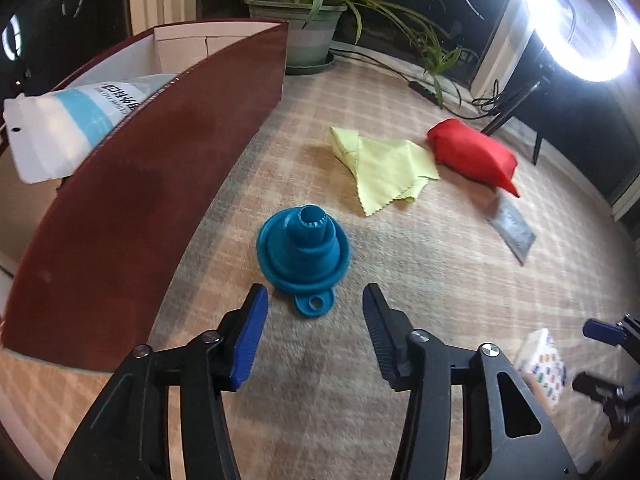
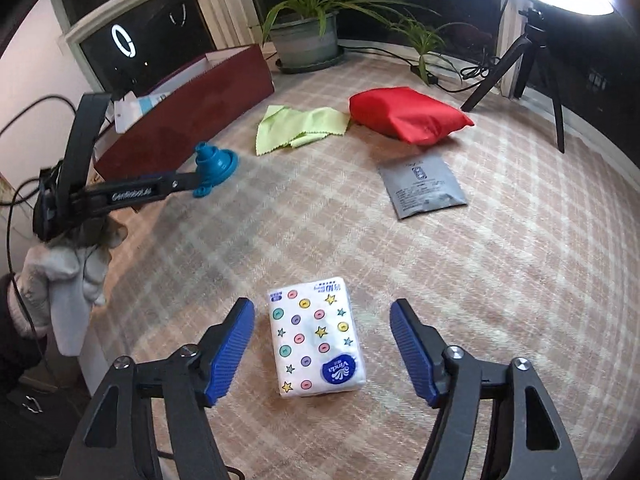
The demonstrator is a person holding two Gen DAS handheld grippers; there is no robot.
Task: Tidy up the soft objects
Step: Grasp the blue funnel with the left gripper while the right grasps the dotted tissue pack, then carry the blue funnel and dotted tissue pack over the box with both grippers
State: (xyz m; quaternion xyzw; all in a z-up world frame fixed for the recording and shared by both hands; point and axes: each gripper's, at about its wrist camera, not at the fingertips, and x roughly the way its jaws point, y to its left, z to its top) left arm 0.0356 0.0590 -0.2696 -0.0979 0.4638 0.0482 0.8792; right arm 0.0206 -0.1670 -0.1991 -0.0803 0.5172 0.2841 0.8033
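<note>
My left gripper [image 1: 314,310] is open just short of a blue silicone funnel [image 1: 304,254] that stands wide end down on the plaid cloth; the funnel also shows in the right wrist view [image 2: 214,166]. My right gripper [image 2: 322,320] is open, its jaws either side of a white tissue pack with coloured dots [image 2: 316,338], not touching it. A yellow-green cloth [image 1: 380,168] [image 2: 302,124] and a red cushion [image 1: 472,156] [image 2: 404,114] lie farther back. A dark red box [image 1: 140,200] [image 2: 188,116] at the left holds a white and blue pouch [image 1: 68,128].
A grey foil sachet [image 2: 422,188] [image 1: 512,232] lies right of centre. A potted plant [image 2: 308,40], a ring light [image 1: 580,16] on a tripod [image 2: 532,64] and cables stand along the back edge. The table's left edge drops off near my left arm.
</note>
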